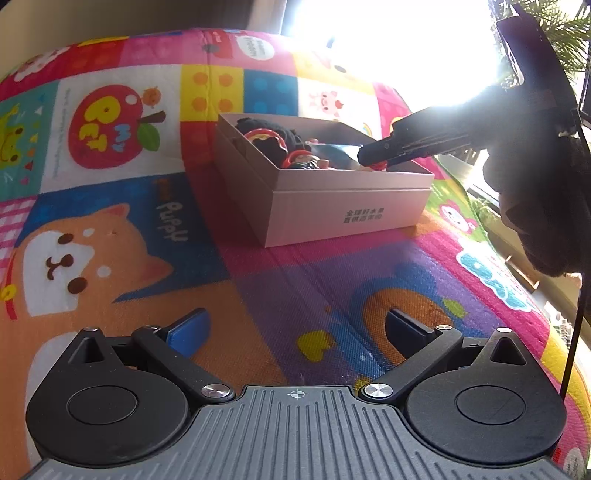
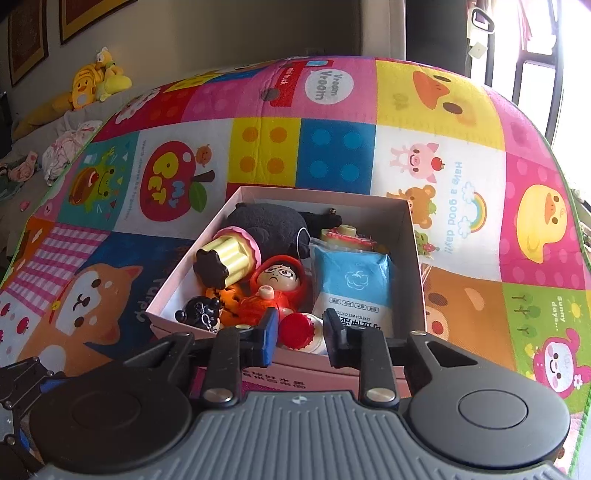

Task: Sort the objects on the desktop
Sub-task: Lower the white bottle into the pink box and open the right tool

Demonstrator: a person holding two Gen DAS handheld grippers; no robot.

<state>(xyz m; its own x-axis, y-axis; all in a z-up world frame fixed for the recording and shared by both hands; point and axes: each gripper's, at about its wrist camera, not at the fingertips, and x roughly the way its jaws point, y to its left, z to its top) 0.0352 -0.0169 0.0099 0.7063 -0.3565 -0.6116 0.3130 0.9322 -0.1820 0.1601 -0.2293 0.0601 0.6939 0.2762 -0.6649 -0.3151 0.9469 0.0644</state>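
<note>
A pink cardboard box (image 2: 415, 258) sits on the colourful play mat (image 2: 332, 147) and holds several things: a black plush (image 2: 273, 223), a yellow cupcake toy (image 2: 225, 260), a red-hooded doll (image 2: 279, 278), a blue wet-wipe pack (image 2: 352, 286). My right gripper (image 2: 300, 332) hangs over the box's near edge, shut on a small white bottle with a red cap (image 2: 297, 330). In the left wrist view the box (image 1: 332, 210) is ahead, with the right gripper (image 1: 373, 155) over its right rim. My left gripper (image 1: 295, 328) is open and empty above the mat.
Yellow plush toys (image 2: 92, 77) and bundled clothes (image 2: 66, 147) lie beyond the mat's far left edge. A bright window (image 1: 399, 44) and a plant (image 1: 561, 33) are at the right. The mat's edge drops off at the right.
</note>
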